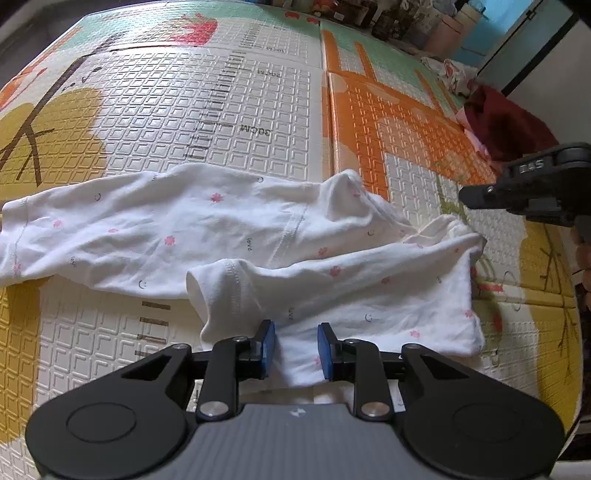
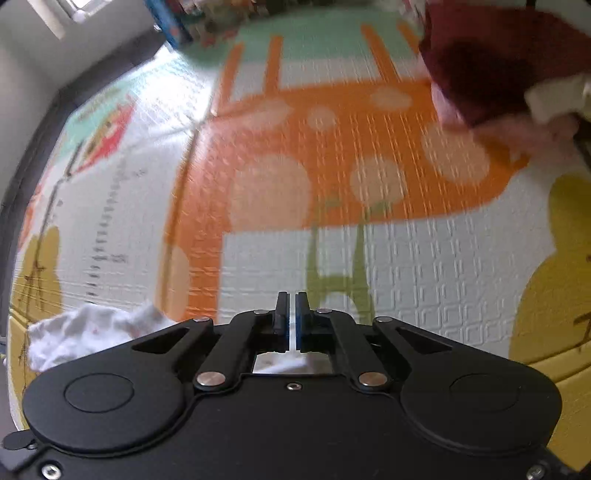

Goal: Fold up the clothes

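Observation:
A white garment (image 1: 229, 229) with small pink flowers lies crumpled across the play mat (image 1: 258, 122), one sleeve stretched to the left. Its near part, with a cuff (image 1: 218, 291), is bunched toward me. My left gripper (image 1: 296, 349) hovers low over the garment's near edge. Its blue pads (image 1: 267, 347) stand apart with flat cloth between them, not pinched. My right gripper (image 1: 469, 194) hangs in the air off the garment's right end. In the right wrist view this gripper (image 2: 291, 314) is shut with nothing in it, and the garment (image 2: 85, 332) shows at lower left.
A dark red garment (image 1: 506, 122) with pink and white clothes beside it lies at the mat's far right, and shows blurred in the right wrist view (image 2: 480, 62). Boxes and clutter (image 1: 406, 22) line the mat's far edge. A hand (image 1: 583, 258) shows at the right border.

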{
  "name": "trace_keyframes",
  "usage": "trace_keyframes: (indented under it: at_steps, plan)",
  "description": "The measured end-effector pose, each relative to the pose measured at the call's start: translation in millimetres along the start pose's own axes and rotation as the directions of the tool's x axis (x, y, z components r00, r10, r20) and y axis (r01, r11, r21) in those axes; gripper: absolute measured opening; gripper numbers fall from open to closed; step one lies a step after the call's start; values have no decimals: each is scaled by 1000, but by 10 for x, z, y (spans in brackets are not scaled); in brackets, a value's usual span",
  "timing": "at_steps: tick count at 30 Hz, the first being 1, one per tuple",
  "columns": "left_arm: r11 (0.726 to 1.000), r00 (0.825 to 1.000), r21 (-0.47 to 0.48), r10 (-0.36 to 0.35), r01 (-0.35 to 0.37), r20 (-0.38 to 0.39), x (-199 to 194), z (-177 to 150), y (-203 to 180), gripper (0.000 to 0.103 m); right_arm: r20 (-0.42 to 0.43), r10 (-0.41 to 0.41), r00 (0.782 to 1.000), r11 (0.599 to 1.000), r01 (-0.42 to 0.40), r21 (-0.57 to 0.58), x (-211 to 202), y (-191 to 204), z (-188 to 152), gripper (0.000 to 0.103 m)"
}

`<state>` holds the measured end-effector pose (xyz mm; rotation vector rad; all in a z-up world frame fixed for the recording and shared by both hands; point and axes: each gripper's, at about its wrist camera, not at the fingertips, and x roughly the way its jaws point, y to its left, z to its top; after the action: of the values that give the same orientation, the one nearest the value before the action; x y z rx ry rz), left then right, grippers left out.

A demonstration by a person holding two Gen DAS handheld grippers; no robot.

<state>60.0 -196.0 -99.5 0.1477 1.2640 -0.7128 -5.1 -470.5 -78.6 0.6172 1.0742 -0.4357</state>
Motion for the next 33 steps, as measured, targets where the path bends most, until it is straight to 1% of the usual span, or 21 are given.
trace_keyframes:
  at_steps: [2, 4, 6, 7, 10, 14, 18, 20, 24, 29, 33]
  plan:
    - [1000, 999, -10, 2, -2, 32, -88, 28, 39, 32, 19, 41, 999, 999, -40, -22, -138, 99, -3, 4]
    - [1000, 998, -20, 8, -7, 70, -193, 65, 88, 44, 34, 77, 996, 996, -75, -54, -250, 235, -30, 5]
    - [999, 993, -30, 28, -25, 115, -316, 122, 163, 52, 38, 117, 992, 990, -113, -86, -338, 385, -66, 5]
    - [999, 990, -40, 40, -35, 133, -369, 148, 211, 54, 37, 138, 990, 986, -133, -103, -378, 462, -85, 5]
    - [995, 983, -79, 75, -62, 168, -502, 214, 391, 56, 32, 175, 984, 973, -168, -160, -464, 708, -205, 5]
    - [986, 977, -147, 108, -82, 182, -591, 239, 650, 57, 13, 199, 980, 956, -192, -222, -499, 996, -411, 5]
    - [971, 971, -212, 149, -108, 189, -645, 224, 913, 59, -20, 207, 978, 944, -205, -259, -467, 1210, -610, 5]
    - [963, 967, -244, 168, -119, 191, -663, 200, 1059, 59, -10, 186, 982, 950, -182, -253, -445, 1286, -707, 5]
    - [940, 962, -315, 198, -131, 190, -669, 170, 1360, 60, -53, 184, 982, 945, -191, -266, -338, 1399, -878, 5]
    - [921, 958, -370, 207, -123, 197, -662, 120, 1672, 60, -96, 178, 979, 942, -198, -271, -212, 1479, -1049, 5]
    - [911, 959, -399, 200, -107, 200, -623, 77, 1833, 60, -119, 172, 978, 945, -198, -261, -131, 1501, -1116, 5]
